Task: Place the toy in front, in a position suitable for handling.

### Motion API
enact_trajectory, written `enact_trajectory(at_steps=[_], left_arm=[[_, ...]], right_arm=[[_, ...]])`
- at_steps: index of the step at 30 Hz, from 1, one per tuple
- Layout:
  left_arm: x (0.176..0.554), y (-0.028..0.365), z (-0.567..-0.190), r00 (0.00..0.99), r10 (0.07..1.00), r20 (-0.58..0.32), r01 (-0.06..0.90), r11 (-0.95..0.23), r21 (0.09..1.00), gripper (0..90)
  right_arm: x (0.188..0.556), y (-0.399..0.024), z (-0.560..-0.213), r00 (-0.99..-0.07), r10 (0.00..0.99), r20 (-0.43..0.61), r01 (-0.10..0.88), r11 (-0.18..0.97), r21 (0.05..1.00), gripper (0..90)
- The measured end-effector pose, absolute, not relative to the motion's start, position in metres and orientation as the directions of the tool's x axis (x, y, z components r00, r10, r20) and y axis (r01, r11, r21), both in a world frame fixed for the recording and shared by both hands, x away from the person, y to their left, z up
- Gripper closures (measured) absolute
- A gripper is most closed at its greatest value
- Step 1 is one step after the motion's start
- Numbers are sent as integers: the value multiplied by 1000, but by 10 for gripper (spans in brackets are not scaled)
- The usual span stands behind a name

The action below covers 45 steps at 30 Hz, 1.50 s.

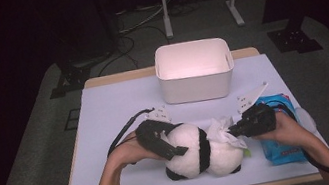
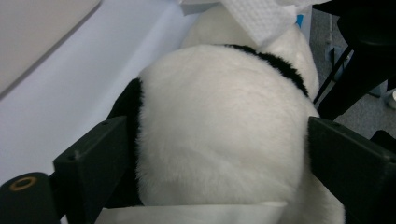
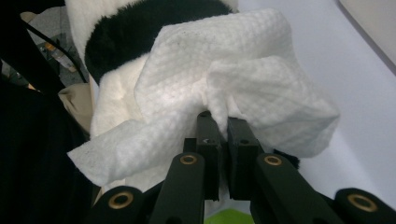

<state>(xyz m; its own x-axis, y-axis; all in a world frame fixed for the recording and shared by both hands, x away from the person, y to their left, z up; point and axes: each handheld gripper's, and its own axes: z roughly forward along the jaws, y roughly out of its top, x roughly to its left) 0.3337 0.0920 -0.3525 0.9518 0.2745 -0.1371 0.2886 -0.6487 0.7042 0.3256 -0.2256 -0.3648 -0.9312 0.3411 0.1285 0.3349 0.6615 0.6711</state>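
Both grippers were matte black: the left gripper [image 1: 169,145] trailed a black cable and carried a pale three-cornered plate; the right gripper [image 3: 223,123] showed brass-ringed pivot screws behind blocky jaws. Nearer than the white bin [image 1: 195,71], the person's forearms were sleeveless.

Plush panda [image 1: 197,150]: showing white fur, black band across middle, black paws. Wipe [image 3: 224,88]: showing white, dimpled waffle texture. Grippers: left gripper [image 1: 160,141] and right gripper [image 1: 253,120] showing black, brass-coloured rivets. Bin [image 1: 194,69]: glowing white, pinkish inside. Table cover [image 1: 115,111]: looking pale lavender-white. Packet [image 1: 283,146]: showing blue with white print.
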Motion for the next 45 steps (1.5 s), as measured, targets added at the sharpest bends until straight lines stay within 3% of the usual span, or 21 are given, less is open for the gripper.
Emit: enact_trajectory(at_steps=[3,5,7,12,29,40,45], left_arm=[[333,93,-354,954,265,-139,283,-646,709,89],[333,94,-354,957,261,-127,271,-649,711,172],[332,94,-354,960,257,-109,255,-646,719,374],[331,92,-351,968,245,-50,202,-646,736,474],[346,66,-326,973,188,136,41,-717,695,525],[315,99,-345,974,199,105,46,-633,773,523],[306,105,-344,976,207,62,81,-616,783,473]], right_arm=[[326,-225,-366,-931,341,131,336,659,673,848],[326,-225,-366,-930,343,135,340,656,674,848],[327,-226,-366,-928,350,130,341,653,676,848],[330,-229,-366,-924,359,135,349,642,682,847],[338,-246,-367,-909,380,173,382,588,713,847],[344,-203,-351,-941,302,154,316,614,724,846],[336,-193,-356,-951,279,135,289,644,708,847]])
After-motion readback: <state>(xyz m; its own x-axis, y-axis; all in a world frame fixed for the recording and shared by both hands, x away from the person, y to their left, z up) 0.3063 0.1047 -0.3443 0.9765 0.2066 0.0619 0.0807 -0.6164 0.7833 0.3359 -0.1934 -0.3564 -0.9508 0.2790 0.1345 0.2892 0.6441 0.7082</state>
